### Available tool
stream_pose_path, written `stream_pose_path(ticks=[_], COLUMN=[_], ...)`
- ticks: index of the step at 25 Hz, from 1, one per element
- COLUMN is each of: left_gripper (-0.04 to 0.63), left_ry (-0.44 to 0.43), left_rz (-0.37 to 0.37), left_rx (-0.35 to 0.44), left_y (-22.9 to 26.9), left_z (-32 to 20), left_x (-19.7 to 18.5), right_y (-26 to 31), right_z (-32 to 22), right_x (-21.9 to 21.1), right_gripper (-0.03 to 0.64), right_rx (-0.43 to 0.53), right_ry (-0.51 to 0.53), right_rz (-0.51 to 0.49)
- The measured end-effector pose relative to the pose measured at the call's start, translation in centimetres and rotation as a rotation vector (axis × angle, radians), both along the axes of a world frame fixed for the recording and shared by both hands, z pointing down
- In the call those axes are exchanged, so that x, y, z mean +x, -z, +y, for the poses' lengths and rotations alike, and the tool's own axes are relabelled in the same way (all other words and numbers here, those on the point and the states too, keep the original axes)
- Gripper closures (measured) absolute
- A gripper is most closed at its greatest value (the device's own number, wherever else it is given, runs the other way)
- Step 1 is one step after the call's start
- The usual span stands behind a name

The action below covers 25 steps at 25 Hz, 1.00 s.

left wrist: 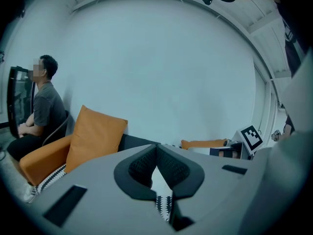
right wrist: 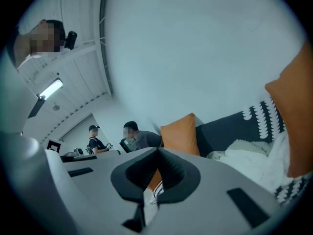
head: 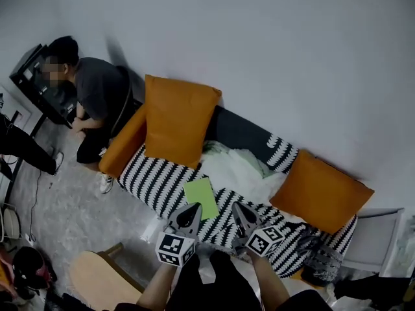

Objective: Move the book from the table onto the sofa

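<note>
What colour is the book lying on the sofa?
Light green. The book shows best in the head view.

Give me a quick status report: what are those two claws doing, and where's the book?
Left gripper shut, empty. Right gripper shut, empty. Green book flat on sofa seat, beside white blanket. Nothing blocking.

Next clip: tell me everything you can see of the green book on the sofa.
The green book looks like a thin, plain, light green rectangle; no print can be made out. It lies flat on the sofa's black-and-white striped seat cover, slightly askew, near the front edge, between the left orange cushion and the crumpled white blanket. Nothing rests on it. The left gripper shows at its near edge, jaws shut on nothing, so the book is not held.
</note>
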<state>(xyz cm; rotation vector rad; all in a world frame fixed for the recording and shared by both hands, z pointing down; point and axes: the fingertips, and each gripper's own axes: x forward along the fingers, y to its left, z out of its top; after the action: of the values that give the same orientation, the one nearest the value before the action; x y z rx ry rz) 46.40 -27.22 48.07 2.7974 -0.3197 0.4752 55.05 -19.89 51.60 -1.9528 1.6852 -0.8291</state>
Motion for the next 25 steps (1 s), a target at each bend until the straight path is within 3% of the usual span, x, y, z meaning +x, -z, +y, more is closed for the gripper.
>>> stream_pose_path(ticks=[18, 25], left_gripper=[0.580, 0.581], left_ry=[-0.056, -0.048], left_rz=[0.088, 0.118], left_rx=[0.108, 0.148], left_y=[8.4, 9.8], left_z=[2.1, 2.2], left_x=[-0.4, -1.3], right_y=[10.6, 12.3], right_z=[-1.0, -1.0], right_x=[-4.3, -5.1], right_gripper=[0.595, 0.595], right_rx=[0.070, 0.104], right_ry=[0.107, 0.115], right_rz=[0.365, 0.439])
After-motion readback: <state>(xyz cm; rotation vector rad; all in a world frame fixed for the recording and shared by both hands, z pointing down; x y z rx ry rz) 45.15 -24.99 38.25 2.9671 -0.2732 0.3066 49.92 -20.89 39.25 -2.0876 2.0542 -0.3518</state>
